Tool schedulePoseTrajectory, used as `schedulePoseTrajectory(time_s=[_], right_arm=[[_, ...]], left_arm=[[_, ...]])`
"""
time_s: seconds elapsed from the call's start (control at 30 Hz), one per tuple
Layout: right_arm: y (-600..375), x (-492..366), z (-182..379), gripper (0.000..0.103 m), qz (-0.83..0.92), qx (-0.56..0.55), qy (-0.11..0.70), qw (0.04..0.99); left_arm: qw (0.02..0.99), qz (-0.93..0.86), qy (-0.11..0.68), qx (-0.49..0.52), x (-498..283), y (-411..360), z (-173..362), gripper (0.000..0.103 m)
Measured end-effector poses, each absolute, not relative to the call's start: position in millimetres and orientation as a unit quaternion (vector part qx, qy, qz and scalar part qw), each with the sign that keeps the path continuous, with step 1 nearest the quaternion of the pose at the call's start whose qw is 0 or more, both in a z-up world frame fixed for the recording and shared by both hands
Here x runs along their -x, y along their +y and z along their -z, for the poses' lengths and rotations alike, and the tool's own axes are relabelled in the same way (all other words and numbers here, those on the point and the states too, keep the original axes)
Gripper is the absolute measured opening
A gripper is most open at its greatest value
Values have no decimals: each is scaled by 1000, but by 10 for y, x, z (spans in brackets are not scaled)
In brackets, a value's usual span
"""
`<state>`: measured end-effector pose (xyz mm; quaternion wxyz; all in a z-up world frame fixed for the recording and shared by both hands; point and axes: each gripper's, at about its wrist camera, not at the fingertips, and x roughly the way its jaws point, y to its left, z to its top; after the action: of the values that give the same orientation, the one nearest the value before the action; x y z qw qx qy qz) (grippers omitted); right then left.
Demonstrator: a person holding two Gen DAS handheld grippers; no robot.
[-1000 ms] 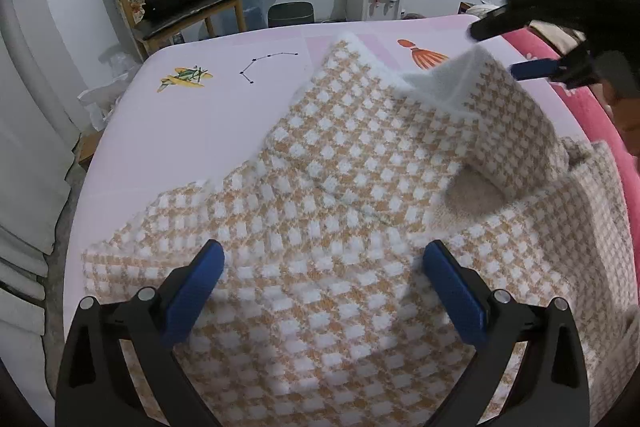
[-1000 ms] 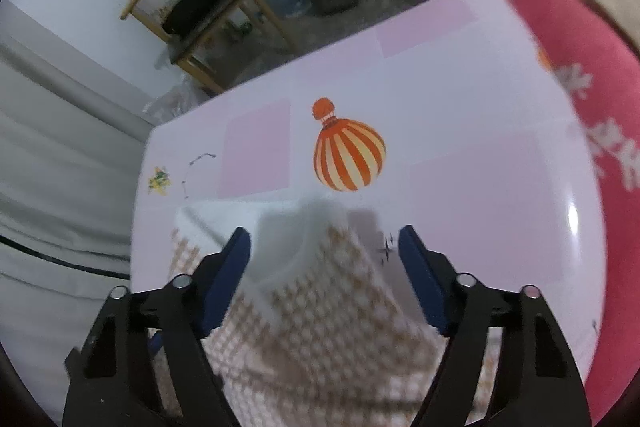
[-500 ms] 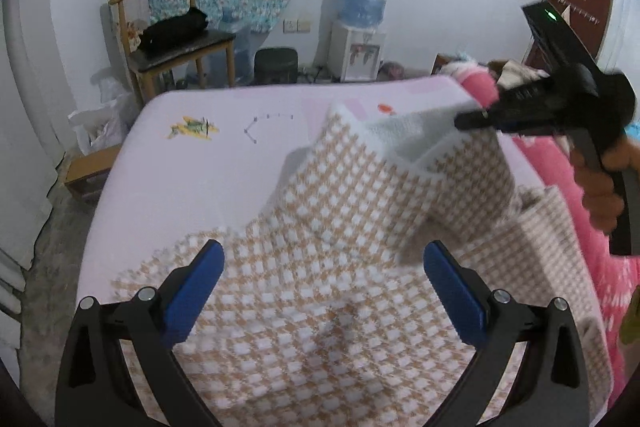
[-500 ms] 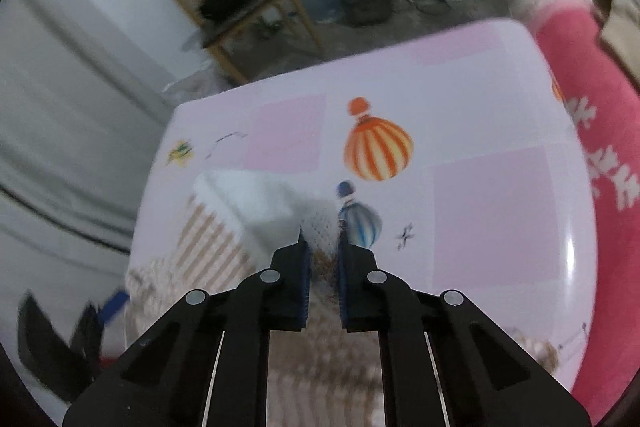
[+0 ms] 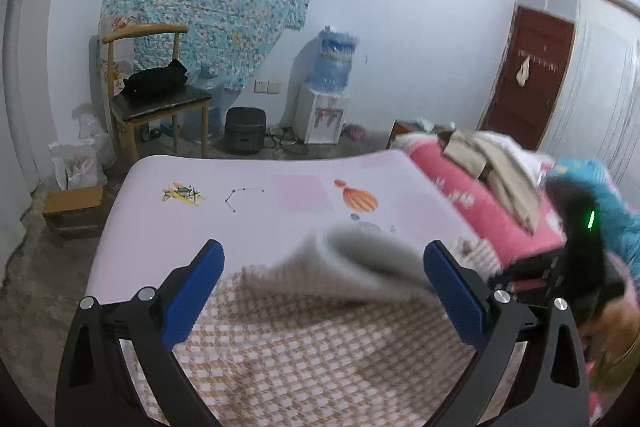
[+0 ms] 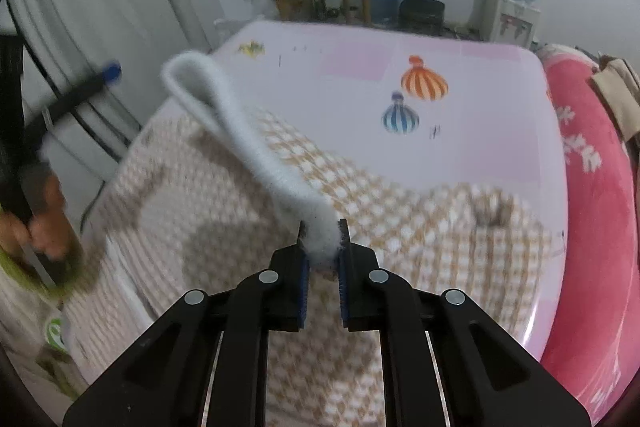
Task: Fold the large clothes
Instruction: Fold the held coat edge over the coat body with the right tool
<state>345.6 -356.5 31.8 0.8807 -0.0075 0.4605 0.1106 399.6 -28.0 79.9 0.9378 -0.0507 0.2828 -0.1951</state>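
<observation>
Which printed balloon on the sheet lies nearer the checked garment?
The blue striped balloon; the orange one sits farther up the pink sheet from the checked garment.

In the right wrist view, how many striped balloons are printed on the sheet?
2: an orange balloon on the pink sheet, and a blue balloon just below-left. The checked garment may hide others.

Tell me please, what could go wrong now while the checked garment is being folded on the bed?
1. The right gripper pinches only the thin white edge of the checked garment; that edge might slip out.
2. The left gripper is open and holds nothing, so the garment may drag instead of folding.
3. The garment overhangs the bed edge and could slide off.
</observation>
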Motion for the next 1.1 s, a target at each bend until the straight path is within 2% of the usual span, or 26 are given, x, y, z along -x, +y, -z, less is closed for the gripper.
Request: schedulePoseTrajectory(time_s=[0.13,0.3,0.33,0.43,0.53,0.63,0.7,0.77,0.93,0.97,1.1], right_arm=[[-3521,-3370,-91,11,-106,38,473,874],[-3456,-3310,-31,14,-101,58,470,875],[-3453,-3292,-49,20,-105,55,473,873],[-3536,-3192,-216,52,-124,12,467,875],[-3786,-3061,-420,60,-152,-74,443,880],[-4092,-3112,-397,61,-137,-170,452,865],[-4290,-3232,-224,58,-106,-225,478,842],[-4327,-3331,-94,38,-94,-248,492,829],[-4080,-3464,59,21,-108,-234,510,821],[-4037,-3475,44,11,-101,-222,510,825],[-4042,-3559,-148,6,-78,-204,491,843]], left_arm=[[942,176,281,56,-4000,-245,-811,99],[938,146,315,20,-4124,-361,-617,98],[935,137,327,-1,-4184,-416,-519,98],[930,113,346,-58,-4239,-505,-273,98],[923,116,360,-66,-4213,-490,-138,98],[921,120,365,-68,-4161,-459,-67,98],[918,121,371,-67,-4152,-451,-39,98],[917,123,374,-66,-4144,-450,-15,98],[912,130,380,-78,-4136,-450,41,98],[912,131,381,-78,-4143,-449,53,98],[907,135,393,-64,-4155,-404,108,98]])
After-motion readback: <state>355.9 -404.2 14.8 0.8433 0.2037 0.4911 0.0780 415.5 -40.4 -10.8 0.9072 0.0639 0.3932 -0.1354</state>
